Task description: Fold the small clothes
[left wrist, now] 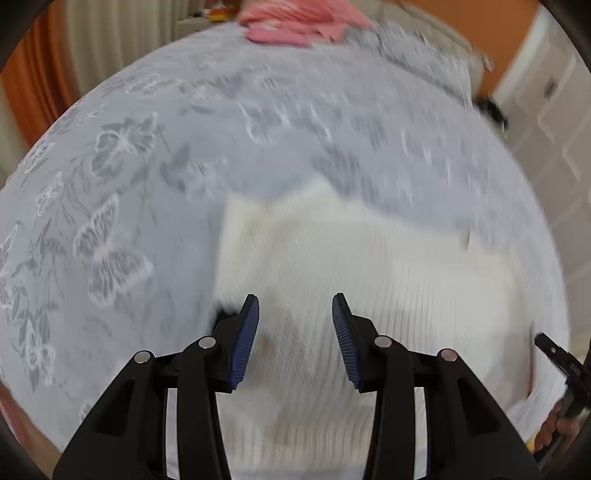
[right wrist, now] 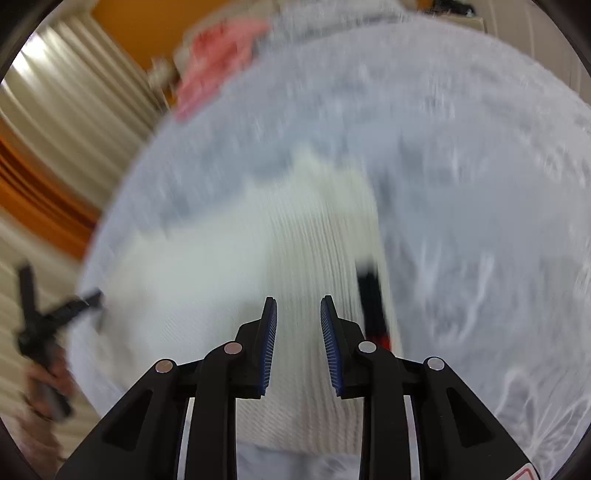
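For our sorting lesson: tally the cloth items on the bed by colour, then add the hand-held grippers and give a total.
White ribbed knit garment: 1
Pink clothes pile: 1 (blurred; pieces cannot be separated)
Grey butterfly-print bedspread: 1
Hand-held grippers, both open: 2, left and right
Total: 5
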The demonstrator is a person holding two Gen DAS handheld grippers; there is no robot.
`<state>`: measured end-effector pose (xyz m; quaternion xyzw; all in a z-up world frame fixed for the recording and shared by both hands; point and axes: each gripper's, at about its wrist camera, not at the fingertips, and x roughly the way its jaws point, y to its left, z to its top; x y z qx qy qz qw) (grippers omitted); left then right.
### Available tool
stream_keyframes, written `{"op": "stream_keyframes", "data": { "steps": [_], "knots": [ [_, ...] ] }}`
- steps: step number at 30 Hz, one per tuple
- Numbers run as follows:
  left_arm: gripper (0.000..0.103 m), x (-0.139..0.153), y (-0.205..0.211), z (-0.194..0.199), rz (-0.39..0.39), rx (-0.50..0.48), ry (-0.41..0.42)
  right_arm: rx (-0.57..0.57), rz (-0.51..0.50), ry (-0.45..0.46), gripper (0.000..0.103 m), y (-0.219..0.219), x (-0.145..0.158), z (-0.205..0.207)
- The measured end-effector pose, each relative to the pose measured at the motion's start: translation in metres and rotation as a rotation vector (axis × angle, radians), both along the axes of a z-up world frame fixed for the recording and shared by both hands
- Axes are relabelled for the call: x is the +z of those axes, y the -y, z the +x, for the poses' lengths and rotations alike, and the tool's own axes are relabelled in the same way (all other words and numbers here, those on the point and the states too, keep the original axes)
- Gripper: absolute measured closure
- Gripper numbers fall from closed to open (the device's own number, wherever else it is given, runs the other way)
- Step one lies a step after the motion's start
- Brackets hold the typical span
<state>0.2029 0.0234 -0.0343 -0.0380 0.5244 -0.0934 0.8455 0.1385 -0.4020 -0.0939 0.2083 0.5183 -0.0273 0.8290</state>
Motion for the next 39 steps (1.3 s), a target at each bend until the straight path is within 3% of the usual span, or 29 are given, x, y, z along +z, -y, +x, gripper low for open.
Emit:
{"op": "stream_keyframes", "data": {
  "steps": [2,4,7,11,12,13,16,19,23,27,30,32,36,39],
  "knots": [
    [0.063,-0.019,0.008,-0.004,0.075,0.006,-0.028,-0.054,0.056,0.013,0.094,0.012,-0.009,-0.005],
    [0.063,-0.029,0.008,-0.009,0.096,0.027,-0.03,-0.111,0.078,0.025,0.095,0.015,0.01,-0.011],
    [0.063,-0.024,0.006,-0.015,0.101,0.037,-0.017,-0.078,0.015,0.063,0.089,0.001,0.034,-0.018],
    [0.063,-0.021,0.005,-0.02,0.101,0.044,-0.021,-0.052,-0.059,-0.07,0.092,-0.007,0.004,-0.011],
    [0.063,-0.02,0.004,-0.021,0.092,0.049,-0.024,-0.065,-0.058,-0.056,0.092,-0.01,0.009,-0.014],
    [0.063,-0.019,0.002,-0.022,0.084,0.054,-0.028,-0.063,-0.051,-0.018,0.084,-0.017,0.023,-0.016],
    [0.063,-0.014,-0.003,-0.028,0.068,0.057,-0.03,-0.006,-0.03,0.055,0.085,-0.044,0.049,-0.011],
    [0.062,-0.006,-0.018,-0.033,0.004,0.093,-0.024,0.126,-0.05,0.081,0.088,-0.09,0.065,0.008],
    [0.044,-0.004,-0.054,-0.037,-0.158,0.209,-0.032,0.246,-0.068,0.062,0.089,-0.139,0.064,0.044],
    [0.035,-0.027,-0.089,-0.031,-0.276,0.325,-0.124,0.309,-0.094,0.019,0.091,-0.178,0.051,0.085],
    [0.03,-0.057,-0.1,-0.029,-0.391,0.36,-0.246,0.346,-0.117,-0.045,0.091,-0.199,0.034,0.116],
    [0.022,-0.064,-0.099,-0.032,-0.436,0.362,-0.232,0.354,-0.136,-0.119,0.092,-0.203,0.009,0.138],
    [0.01,-0.063,-0.085,-0.032,-0.419,0.317,-0.204,0.347,-0.144,-0.147,0.095,-0.207,-0.006,0.15],
    [0.009,-0.063,-0.076,-0.029,-0.381,0.287,-0.194,0.358,-0.176,-0.156,0.096,-0.212,-0.008,0.155]
  ]
}}
